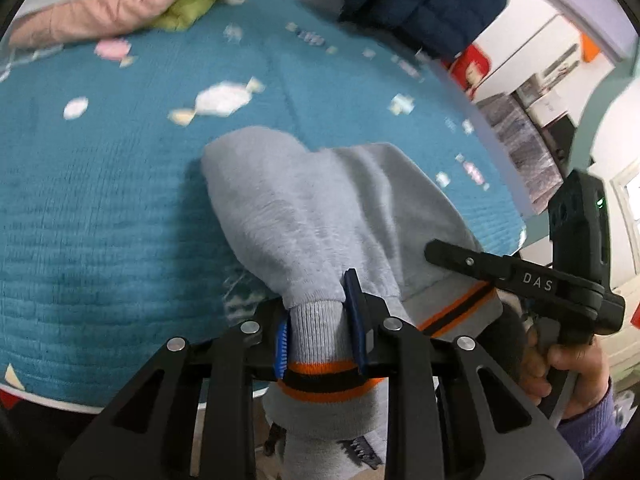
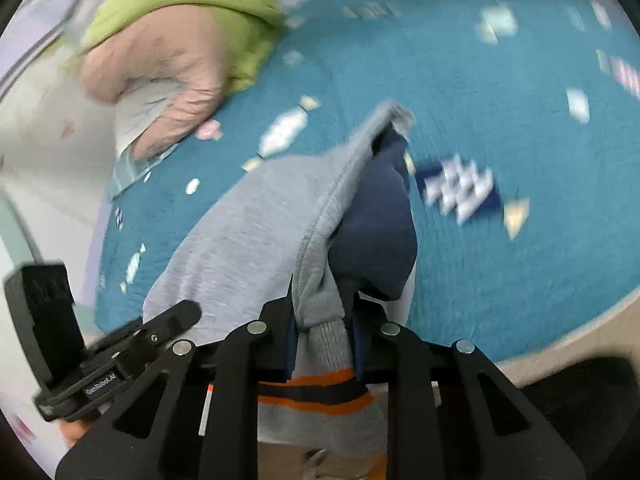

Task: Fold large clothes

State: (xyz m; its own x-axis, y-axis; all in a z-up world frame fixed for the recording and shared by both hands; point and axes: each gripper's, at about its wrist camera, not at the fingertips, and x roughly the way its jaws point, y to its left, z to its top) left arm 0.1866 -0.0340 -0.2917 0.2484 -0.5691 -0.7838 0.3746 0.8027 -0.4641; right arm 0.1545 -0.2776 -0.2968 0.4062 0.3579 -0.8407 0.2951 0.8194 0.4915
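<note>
Home bedroom, teal candy-print bedspread (image 1: 100,200), heaped jackets (image 2: 160,52), white cabinets (image 1: 532,40) behind

Left gripper (image 1: 320,320) fingers clamped; right gripper (image 2: 324,332) seemingly likewise

Teal bedspread, cluttered room

A candy-print teal blanket (image 1: 100,200) covers the bed; white cabinets (image 1: 532,40) stand beyond, pale floor (image 2: 560,344) below.
</note>
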